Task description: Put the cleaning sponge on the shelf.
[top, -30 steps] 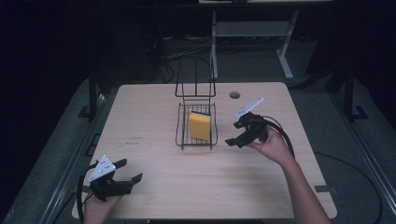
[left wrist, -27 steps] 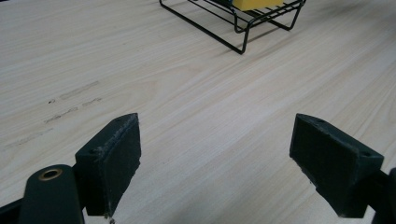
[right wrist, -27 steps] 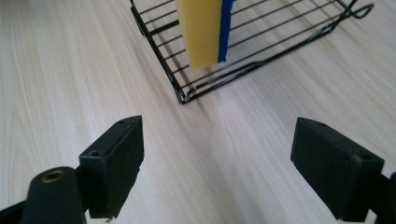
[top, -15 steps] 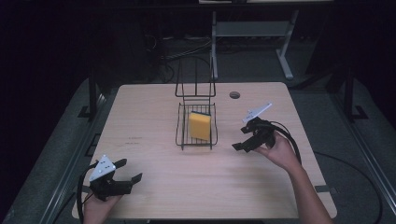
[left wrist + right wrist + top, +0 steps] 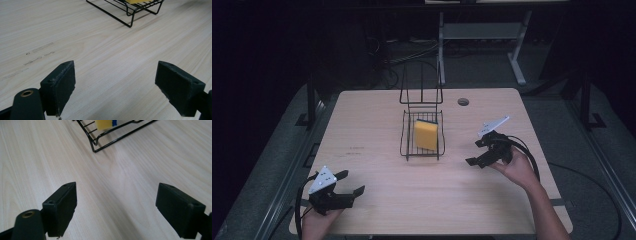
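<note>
Yellow rectangular sponge with a dark backing layer, lying tilted inside black wire basket at table centre, toward the far side. Basket resting on pale wooden table, tall looped wire handle standing at its far end. Nothing else in the basket.

At near left corner: left gripper, held low over the table edge, jaws spread wide, nothing between them; bare wood ahead in the left gripper view, basket corner well beyond.

At right, just beside the basket but apart from it: right gripper, jaws likewise wide apart and empty, pointed toward the basket. Sponge edge and basket rim visible beyond in the right gripper view.
</note>
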`<state>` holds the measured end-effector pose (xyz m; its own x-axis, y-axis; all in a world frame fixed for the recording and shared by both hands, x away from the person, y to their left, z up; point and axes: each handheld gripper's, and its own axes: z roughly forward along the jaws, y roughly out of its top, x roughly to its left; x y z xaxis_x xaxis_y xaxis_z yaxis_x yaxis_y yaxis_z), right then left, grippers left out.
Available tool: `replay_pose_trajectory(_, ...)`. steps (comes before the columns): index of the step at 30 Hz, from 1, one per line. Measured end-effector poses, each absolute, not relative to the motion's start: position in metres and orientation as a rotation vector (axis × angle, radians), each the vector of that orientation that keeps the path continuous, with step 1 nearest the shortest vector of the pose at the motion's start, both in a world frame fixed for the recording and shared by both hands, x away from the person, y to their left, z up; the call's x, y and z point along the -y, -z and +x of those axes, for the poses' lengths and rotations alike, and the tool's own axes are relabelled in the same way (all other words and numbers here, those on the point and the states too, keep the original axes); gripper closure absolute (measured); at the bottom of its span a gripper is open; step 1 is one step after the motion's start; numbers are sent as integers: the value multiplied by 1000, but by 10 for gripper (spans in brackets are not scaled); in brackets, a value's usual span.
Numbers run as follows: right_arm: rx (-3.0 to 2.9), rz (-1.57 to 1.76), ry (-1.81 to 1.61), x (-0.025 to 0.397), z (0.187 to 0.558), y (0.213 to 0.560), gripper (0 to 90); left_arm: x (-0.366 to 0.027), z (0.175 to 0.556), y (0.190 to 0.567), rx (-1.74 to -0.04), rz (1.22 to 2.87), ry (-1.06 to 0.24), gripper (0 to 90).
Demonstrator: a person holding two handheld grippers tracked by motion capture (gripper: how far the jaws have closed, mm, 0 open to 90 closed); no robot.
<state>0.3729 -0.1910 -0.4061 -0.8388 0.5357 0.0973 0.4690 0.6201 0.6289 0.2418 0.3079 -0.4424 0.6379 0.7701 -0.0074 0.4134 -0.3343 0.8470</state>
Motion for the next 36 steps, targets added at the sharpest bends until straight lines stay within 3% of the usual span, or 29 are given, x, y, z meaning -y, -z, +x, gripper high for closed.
replay_pose_trajectory(36, -2721, 951, -1016, 223, 345, 431, 157, -308, 242, 443, -934, 1975, -505, 159)
